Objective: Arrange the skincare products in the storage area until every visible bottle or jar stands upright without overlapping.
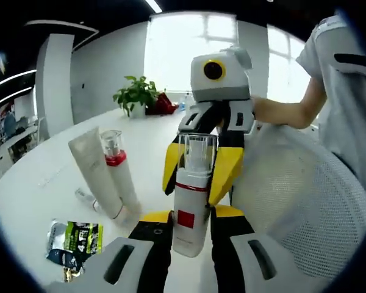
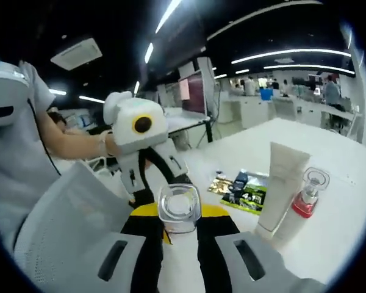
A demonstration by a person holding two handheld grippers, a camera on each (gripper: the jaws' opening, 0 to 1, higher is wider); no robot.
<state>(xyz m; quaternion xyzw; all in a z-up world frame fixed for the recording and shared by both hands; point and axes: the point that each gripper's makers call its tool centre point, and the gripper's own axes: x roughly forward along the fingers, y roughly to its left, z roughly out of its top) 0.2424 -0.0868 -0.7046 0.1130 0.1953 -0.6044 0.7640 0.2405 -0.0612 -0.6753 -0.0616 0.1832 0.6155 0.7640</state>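
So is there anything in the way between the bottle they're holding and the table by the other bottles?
Nothing visible. The white bottle sits between both tools, the left tool and right tool. The table beside the tube and red-collared bottle looks bare; a sachet lies nearer.

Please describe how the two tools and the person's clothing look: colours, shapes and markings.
Each tool has white housings with dark slots and black jaws with yellow patches. The left tool and the right tool both carry a white box with a yellow-ringed lens. The person wears a light grey short sleeve with a dark stripe.
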